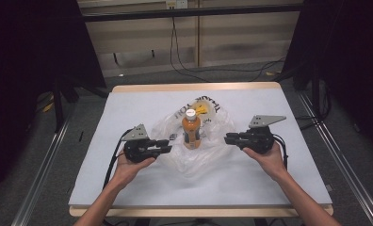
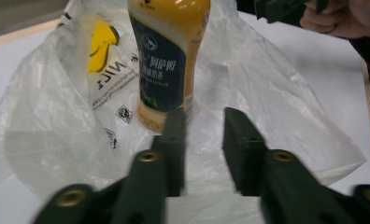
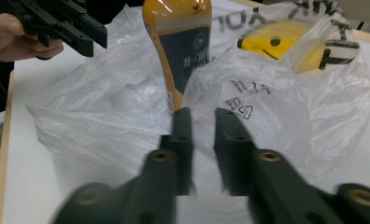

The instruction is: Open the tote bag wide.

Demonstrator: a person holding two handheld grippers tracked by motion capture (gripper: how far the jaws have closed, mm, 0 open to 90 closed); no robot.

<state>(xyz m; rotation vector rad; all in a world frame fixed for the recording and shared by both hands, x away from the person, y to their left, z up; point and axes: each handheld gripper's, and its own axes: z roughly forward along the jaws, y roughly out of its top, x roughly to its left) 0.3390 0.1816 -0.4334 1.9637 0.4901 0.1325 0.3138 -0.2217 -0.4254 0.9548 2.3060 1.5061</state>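
An orange drink bottle with a white cap and dark label stands upright on a crumpled clear plastic bag printed with a yellow smiley. My left gripper lies left of the bottle and points at it, jaws a little apart and empty. From the other side my right gripper points at the bottle, jaws narrowly apart and empty. In the left gripper view the bottle rises just beyond my gripper, over the bag. In the right gripper view the bottle stands beyond the gripper, with bag folds around it.
The grey table mat has a wooden edge at the back. Metal rails run along both sides. Cables lie on the floor behind the table. Dark curtains hang left and right.
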